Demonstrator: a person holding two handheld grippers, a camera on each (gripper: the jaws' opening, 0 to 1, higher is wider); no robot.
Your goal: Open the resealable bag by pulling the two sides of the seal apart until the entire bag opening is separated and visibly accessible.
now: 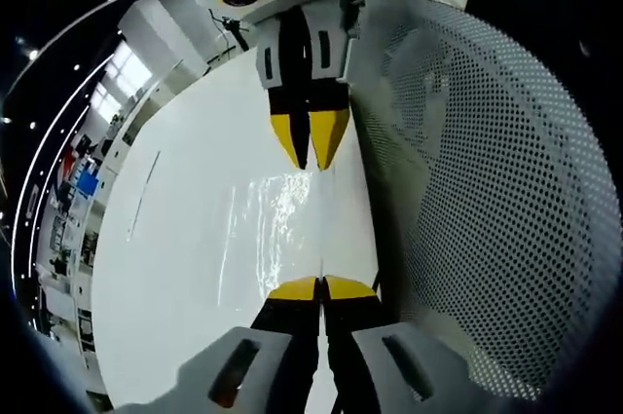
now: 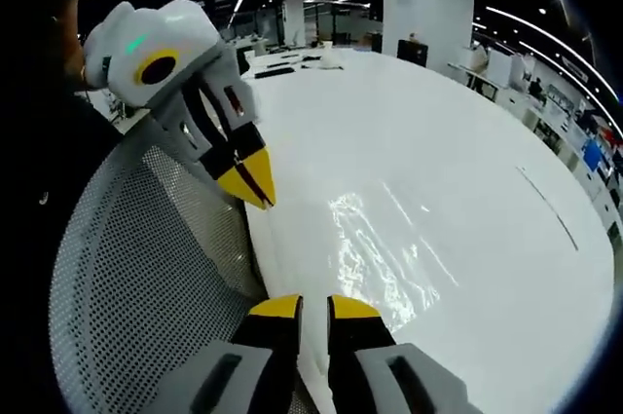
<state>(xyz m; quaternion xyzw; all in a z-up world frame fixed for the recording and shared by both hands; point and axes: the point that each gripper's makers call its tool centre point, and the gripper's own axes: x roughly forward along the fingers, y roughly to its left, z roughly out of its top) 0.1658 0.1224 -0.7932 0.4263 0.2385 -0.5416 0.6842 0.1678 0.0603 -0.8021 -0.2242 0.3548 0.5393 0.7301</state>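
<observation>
- Up close, my left gripper (image 1: 321, 287) rises from the near edge of the left gripper view, its yellow-tipped jaws pressed together on the near edge of the clear resealable bag (image 1: 277, 229).
- Facing it from the far side of that view, my right gripper (image 1: 310, 156) points back toward the camera, tips also closed and touching the bag's far edge.
- Between the two grippers the bag lies flat and glossy on the white table (image 1: 185, 239), glare and creases marking its film; I cannot tell from these frames whether the seal has parted.
- In the right gripper view, the right gripper (image 2: 313, 309) shows a narrow gap between its tips, the bag (image 2: 380, 248) just beyond them, so its grip on the film is likely but not plain here.
- My left gripper (image 2: 248, 180) angles down from the upper left of that view, tips together at the table's edge.
- A grey perforated mesh chair back (image 1: 487, 190) curves just beside the table, on the left in the right gripper view (image 2: 146, 268).
- I can read no brand, label or writing on the bag or the grippers; a small green light (image 2: 136, 44) glows on the left gripper's housing.
</observation>
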